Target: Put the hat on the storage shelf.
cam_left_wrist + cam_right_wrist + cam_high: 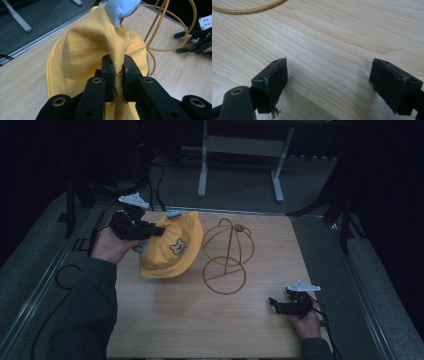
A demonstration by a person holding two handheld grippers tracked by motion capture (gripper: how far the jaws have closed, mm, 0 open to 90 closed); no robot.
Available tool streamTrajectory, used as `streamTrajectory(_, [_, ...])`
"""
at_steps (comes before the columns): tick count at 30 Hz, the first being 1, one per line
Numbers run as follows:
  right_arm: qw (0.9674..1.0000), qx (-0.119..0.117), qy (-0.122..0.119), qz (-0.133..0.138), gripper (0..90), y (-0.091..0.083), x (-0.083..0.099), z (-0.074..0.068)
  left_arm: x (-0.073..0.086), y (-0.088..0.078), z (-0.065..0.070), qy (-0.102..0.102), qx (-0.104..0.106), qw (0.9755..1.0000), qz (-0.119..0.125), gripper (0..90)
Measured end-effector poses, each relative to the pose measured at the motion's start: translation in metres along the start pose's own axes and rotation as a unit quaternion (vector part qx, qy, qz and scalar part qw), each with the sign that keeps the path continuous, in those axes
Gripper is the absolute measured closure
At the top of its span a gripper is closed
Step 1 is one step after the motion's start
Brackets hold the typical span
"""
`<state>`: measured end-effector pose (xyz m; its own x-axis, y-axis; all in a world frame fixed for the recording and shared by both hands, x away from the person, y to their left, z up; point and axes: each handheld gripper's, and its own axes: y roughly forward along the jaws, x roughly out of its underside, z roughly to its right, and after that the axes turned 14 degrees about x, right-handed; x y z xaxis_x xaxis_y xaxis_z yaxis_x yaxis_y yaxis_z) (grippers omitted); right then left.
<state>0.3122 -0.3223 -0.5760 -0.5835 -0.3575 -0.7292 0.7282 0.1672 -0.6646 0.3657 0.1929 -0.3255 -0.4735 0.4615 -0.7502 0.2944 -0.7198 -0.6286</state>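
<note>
Gripping the yellow hat (170,247) by a pinched fold of fabric, the left gripper (152,231) has its jaws closed tight on the cloth; in the left gripper view a ridge of the yellow hat (82,52) is squeezed between the two black pads, nothing else in there. Hat hangs lifted off the wooden table (200,320), just left of the wire hat stand (226,257) and close to touching its dome. A bear face patch shows on the side facing the camera. One pale blue ear (175,213) sits at the top of the hat, on the side away from the person; up close in the left gripper view, the same blue piece (121,8) is directly above the pinch point.

Stand is upright on its ring base, mid-table, its gold wire loops (170,27) just behind the hat in the left gripper view.

Right gripper (280,304) sits low on the table, well right of and nearer the person than the stand base. Jaws wide open, nothing between them, bare wood grain under the right gripper (329,82), stand's base ring (247,9) at the far edge of that view.
</note>
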Motion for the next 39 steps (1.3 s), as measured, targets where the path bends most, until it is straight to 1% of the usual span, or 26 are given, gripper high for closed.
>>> streamTrajectory(7, [1.0000,0.000,0.000,0.001,15.1,0.000,0.000,0.000,0.002,-0.009,-0.001,0.001,0.010,0.9998,0.017,82.0])
streamTrajectory(17, [1.0000,0.000,0.000,0.000,15.1,0.000,0.000,0.000,0.001,-0.015,0.001,0.009,0.020,0.9994,0.027,82.0])
streamTrajectory(19, [1.0000,0.000,0.000,0.001,15.1,0.000,0.000,0.000,-0.001,-0.017,0.002,0.013,0.021,0.9992,0.032,82.0])
streamTrajectory(26, [1.0000,0.000,0.000,0.000,15.1,0.000,0.000,0.000,-0.009,-0.020,0.007,0.024,0.026,0.9987,0.036,82.0])
streamTrajectory(30, [1.0000,0.000,0.000,0.000,15.1,0.000,0.000,0.000,-0.013,-0.021,0.010,0.030,0.025,0.9986,0.035,82.0])
streamTrajectory(39, [1.0000,0.000,0.000,0.000,15.1,0.000,0.000,0.000,-0.018,-0.024,0.014,0.040,0.035,0.9978,0.040,82.0])
